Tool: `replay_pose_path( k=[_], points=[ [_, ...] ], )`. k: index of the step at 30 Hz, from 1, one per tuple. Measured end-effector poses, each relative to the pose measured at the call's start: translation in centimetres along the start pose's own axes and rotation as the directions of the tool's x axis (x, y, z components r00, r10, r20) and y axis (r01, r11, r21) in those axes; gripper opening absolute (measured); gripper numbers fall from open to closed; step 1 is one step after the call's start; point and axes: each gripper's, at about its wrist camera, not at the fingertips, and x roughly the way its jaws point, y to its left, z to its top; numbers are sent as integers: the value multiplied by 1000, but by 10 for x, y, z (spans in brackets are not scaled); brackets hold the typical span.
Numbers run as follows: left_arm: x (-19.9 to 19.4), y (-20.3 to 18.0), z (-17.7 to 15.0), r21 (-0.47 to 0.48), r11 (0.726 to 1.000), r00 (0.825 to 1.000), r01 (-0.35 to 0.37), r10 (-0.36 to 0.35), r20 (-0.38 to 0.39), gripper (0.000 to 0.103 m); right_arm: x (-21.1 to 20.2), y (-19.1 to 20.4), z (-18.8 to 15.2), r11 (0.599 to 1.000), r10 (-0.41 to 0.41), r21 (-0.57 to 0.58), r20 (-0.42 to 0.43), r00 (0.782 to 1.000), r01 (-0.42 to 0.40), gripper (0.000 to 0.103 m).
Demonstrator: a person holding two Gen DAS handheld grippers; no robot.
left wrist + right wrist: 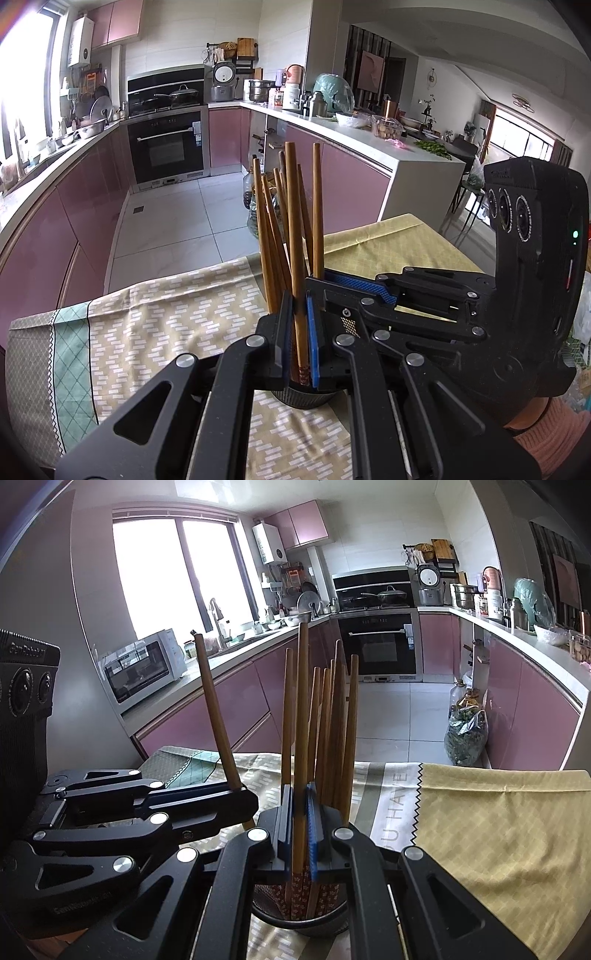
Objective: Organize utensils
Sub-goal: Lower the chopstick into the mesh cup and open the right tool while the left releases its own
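Two hand-held grippers work over one dark round holder standing on the cloth-covered surface. About eight wooden chopsticks stand in the holder, decorated ends down, plain ends fanning upward. The left hand-held gripper angles downward over the holder, its pads pinching one chopstick that stands nearly upright, long axis vertical. In the right wrist view this stick leans top-left. The right hand-held gripper, also tilted downward, pinches another chopstick, upright, its patterned lower end inside the holder. A pink sleeve shows behind the right one
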Motion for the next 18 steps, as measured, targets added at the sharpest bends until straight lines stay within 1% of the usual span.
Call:
replay_pose_path(
  k=[11,16,18],
  points=[
    [20,9,0,-13,1000,1000,-8,8,-28,8,2,-1,-2,1000,-4,12,-14,1000,4,8],
    [21,11,-5,-24,1000,1000,-6,6,-29,8,-4,0,-3,1000,-2,11,-8,1000,2,9],
    [16,14,-9,-29,999,1000,-13,13,-12,15,-7,1,-4,1000,-4,11,-6,1000,4,16]
  ],
)
